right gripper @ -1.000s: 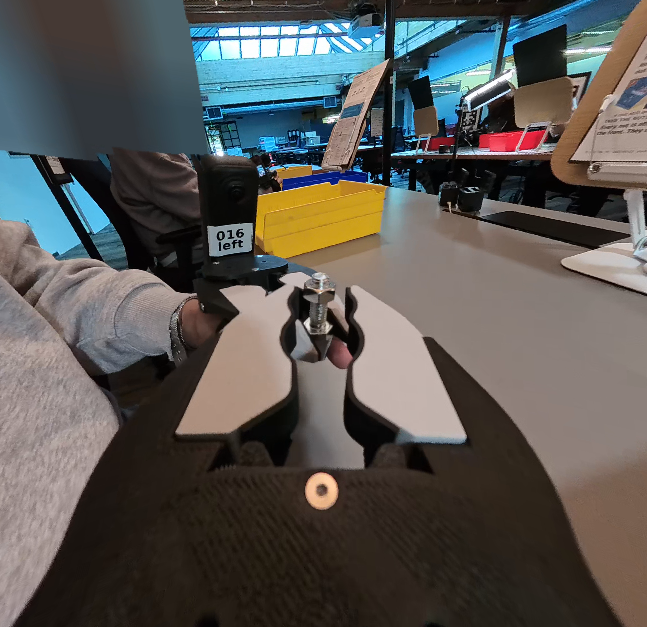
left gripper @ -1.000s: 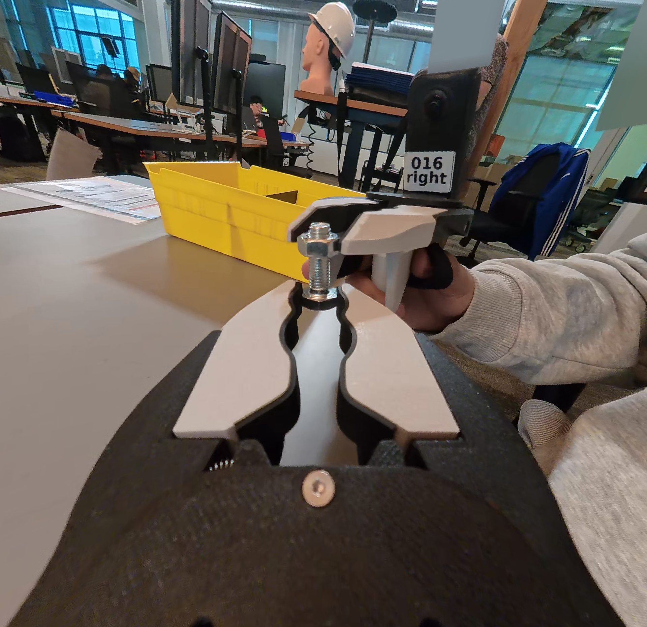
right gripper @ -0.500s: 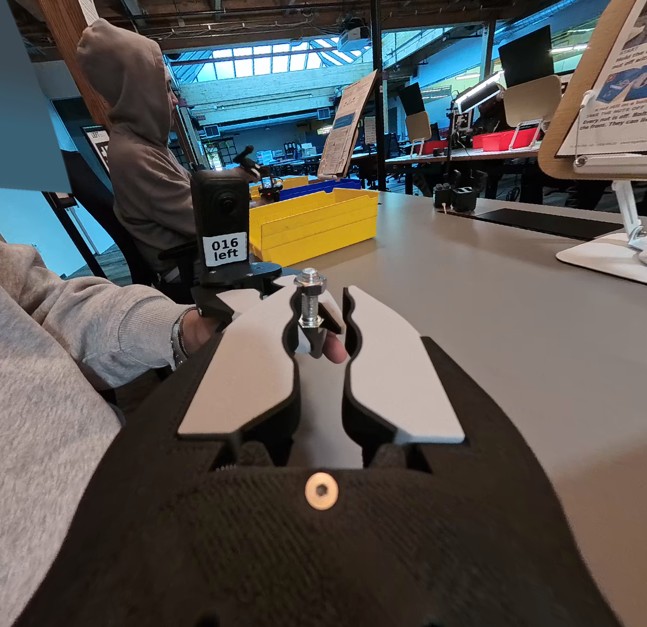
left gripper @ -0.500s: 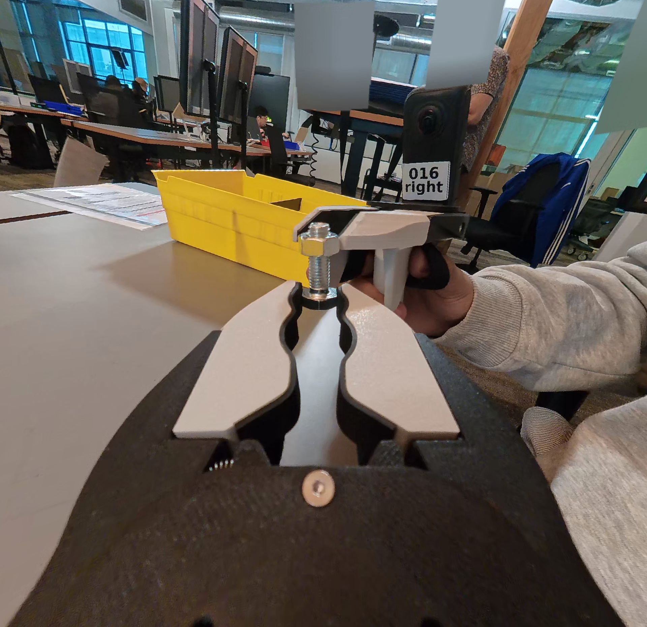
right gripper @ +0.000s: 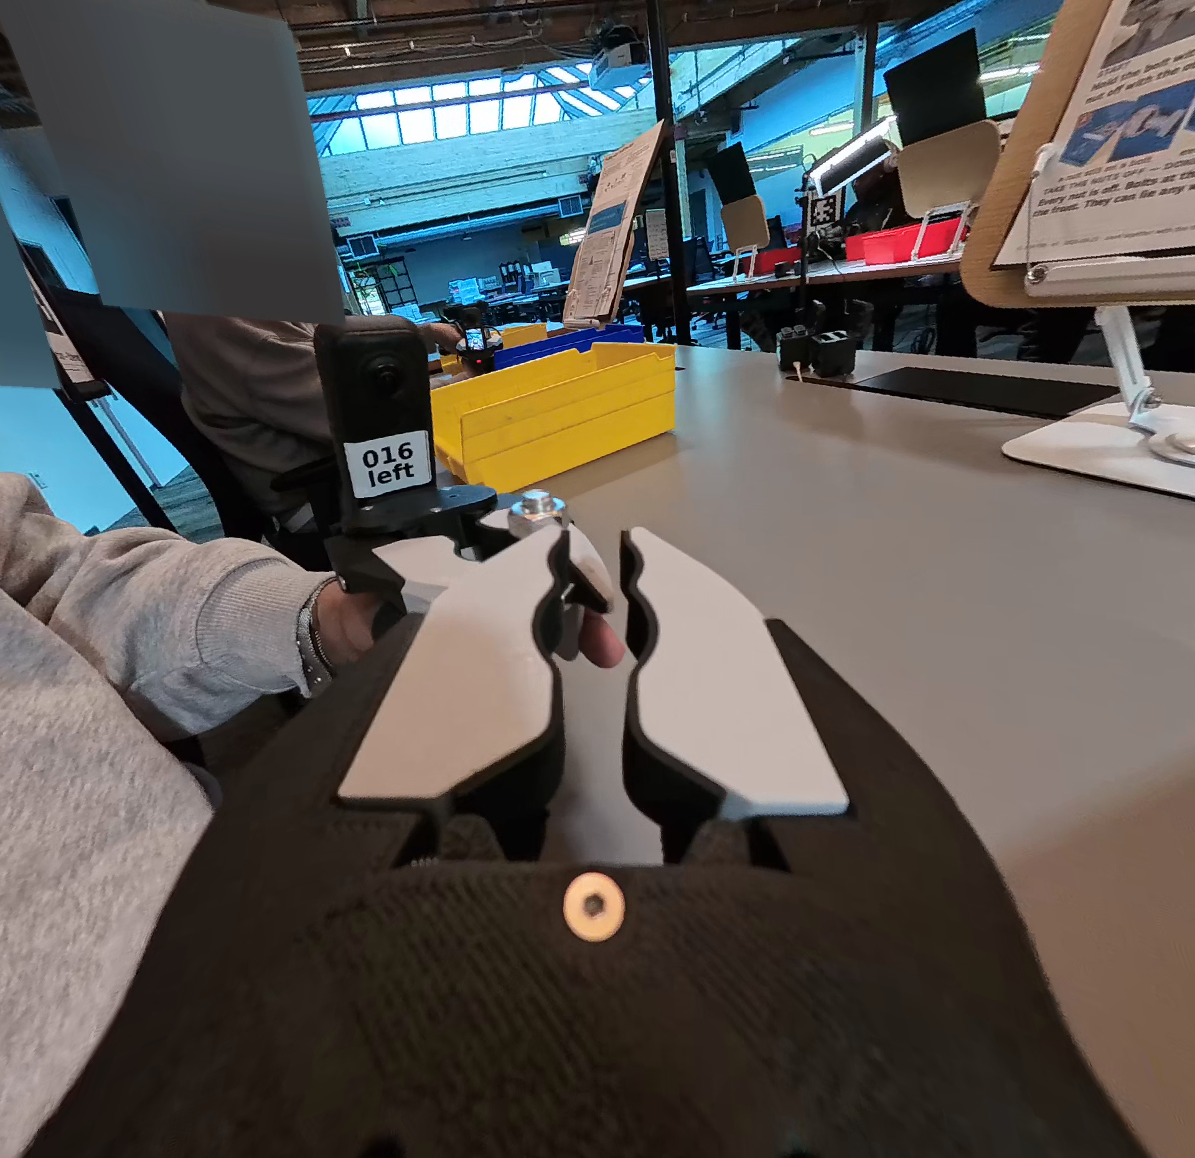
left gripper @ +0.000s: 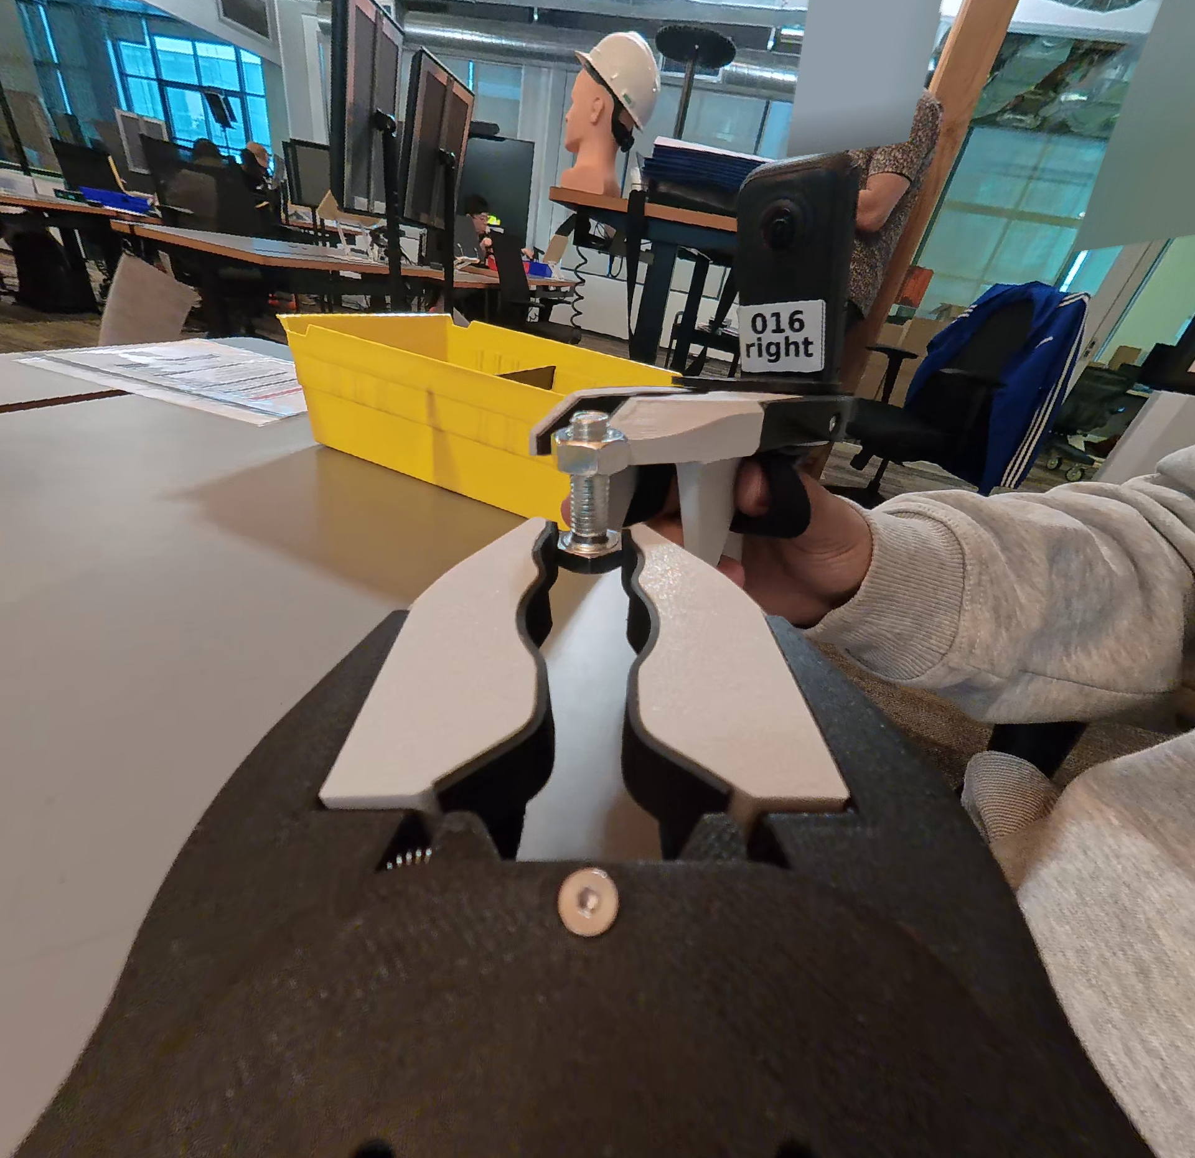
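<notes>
L gripper [left gripper: 587, 555] is pinching the head end of an upright silver steel bolt [left gripper: 587, 503] w/ R gripper [left gripper: 582, 445] clamping its hex nut [left gripper: 590, 458] above the grey table [left gripper: 161, 610]; looking small, rigid, slick, best gripped on flats.

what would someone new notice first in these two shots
A silver bolt stands upright at the centre, its head pinched in the left tool and the nut at its top gripped by the right tool, which reaches in from the right. Behind them a yellow bin sits on the grey table.
</notes>
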